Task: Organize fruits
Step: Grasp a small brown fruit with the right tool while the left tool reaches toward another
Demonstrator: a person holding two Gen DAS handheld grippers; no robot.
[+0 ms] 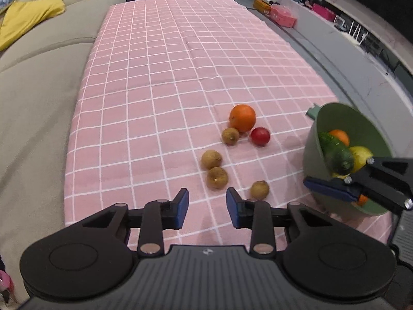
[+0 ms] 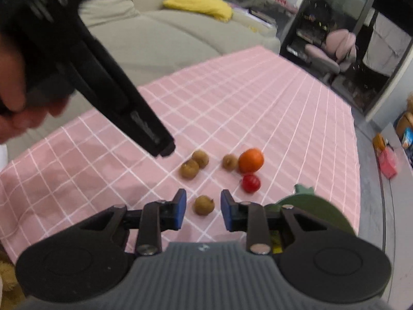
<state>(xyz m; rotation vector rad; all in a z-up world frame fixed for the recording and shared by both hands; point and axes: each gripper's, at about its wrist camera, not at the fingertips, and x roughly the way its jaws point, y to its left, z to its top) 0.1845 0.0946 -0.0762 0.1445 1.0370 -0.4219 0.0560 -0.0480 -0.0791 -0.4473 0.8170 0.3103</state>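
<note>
On the pink checked cloth [image 1: 180, 64] lie an orange [image 1: 242, 118], a small red fruit [image 1: 260, 136] and several brown longans [image 1: 217, 178]. My left gripper [image 1: 206, 206] hovers open just short of the nearest longans, with nothing between its pads. A green bowl [image 1: 312, 152] at the right holds an orange, a cucumber and a lemon. In the right wrist view my right gripper [image 2: 202, 210] is open, and one longan [image 2: 204, 201] sits in the gap just beyond its pads, untouched. The bowl [image 2: 317, 206] is right beside its right finger.
A beige sofa [image 1: 38, 90] with a yellow cushion [image 1: 28, 18] runs along the cloth's left edge. A grey ledge with boxes [image 1: 282, 15] borders the right. In the right wrist view a hand [image 2: 10, 90] holds the left gripper's black body above the cloth.
</note>
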